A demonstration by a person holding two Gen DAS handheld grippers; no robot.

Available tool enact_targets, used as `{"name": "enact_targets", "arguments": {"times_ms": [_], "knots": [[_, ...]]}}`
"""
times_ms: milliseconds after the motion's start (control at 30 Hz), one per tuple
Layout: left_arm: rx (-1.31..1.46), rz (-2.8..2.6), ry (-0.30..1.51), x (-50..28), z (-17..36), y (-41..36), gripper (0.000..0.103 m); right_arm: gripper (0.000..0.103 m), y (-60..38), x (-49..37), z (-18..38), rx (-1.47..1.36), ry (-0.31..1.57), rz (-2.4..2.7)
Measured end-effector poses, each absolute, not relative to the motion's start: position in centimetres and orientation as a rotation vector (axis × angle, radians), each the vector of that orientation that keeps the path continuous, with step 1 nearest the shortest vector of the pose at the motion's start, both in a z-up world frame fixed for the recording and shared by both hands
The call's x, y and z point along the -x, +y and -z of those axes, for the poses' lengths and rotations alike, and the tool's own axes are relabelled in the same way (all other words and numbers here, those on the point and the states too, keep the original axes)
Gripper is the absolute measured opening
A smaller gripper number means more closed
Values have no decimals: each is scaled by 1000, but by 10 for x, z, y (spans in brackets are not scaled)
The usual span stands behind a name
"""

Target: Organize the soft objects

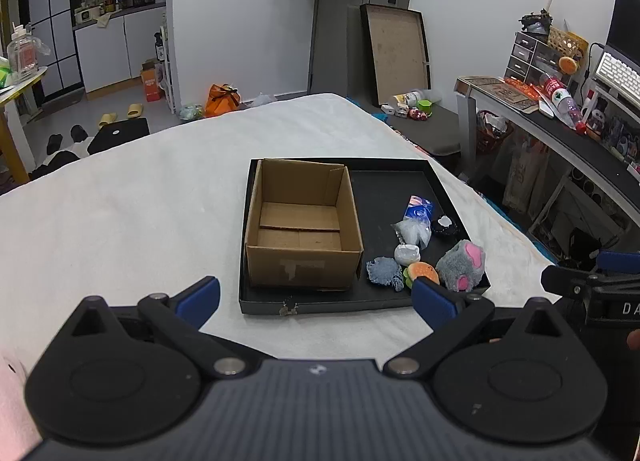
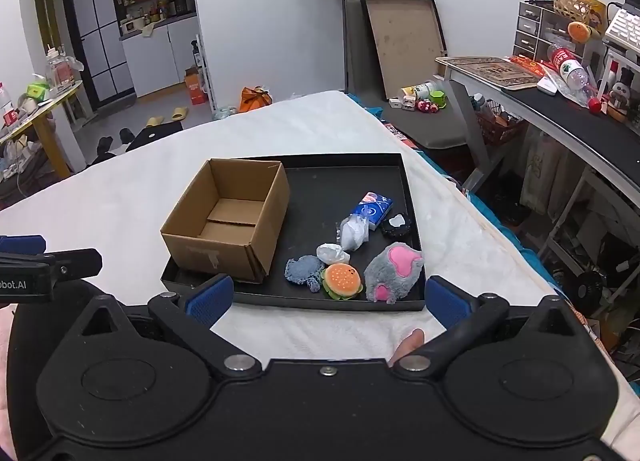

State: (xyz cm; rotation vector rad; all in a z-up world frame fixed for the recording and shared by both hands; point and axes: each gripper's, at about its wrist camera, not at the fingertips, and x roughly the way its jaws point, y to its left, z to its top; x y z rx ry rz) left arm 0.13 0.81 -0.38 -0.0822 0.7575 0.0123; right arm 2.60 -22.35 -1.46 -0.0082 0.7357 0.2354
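A black tray point(image 1: 400, 169) point(image 2: 348, 161) lies on a white bed. Its left half holds an open, empty cardboard box point(image 1: 302, 223) point(image 2: 230, 217). Several soft items sit in its right half: a grey and pink plush paw point(image 1: 462, 265) point(image 2: 394, 271), a plush burger point(image 1: 424, 272) point(image 2: 342, 281), a blue fuzzy piece point(image 1: 384, 271) point(image 2: 302, 269), a white plastic bag point(image 2: 354, 233), a blue tissue pack point(image 2: 374, 209) and a black and white plush point(image 2: 396, 225). My left gripper point(image 1: 316, 295) and right gripper point(image 2: 328, 297) hover open before the tray's near edge, holding nothing.
The white bed cover point(image 1: 120, 221) spreads wide to the left of the tray. A cluttered desk point(image 2: 560, 101) stands on the right past the bed's edge. A second tray point(image 1: 400, 53) leans against the far wall. Slippers and bags lie on the floor.
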Motion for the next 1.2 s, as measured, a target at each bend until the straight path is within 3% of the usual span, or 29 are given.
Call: {"name": "enact_targets", "arguments": {"times_ms": [1200], "knots": [[91,-16,761,-3,4,4,101,103,-224,-25,13,9,739,-230]]}}
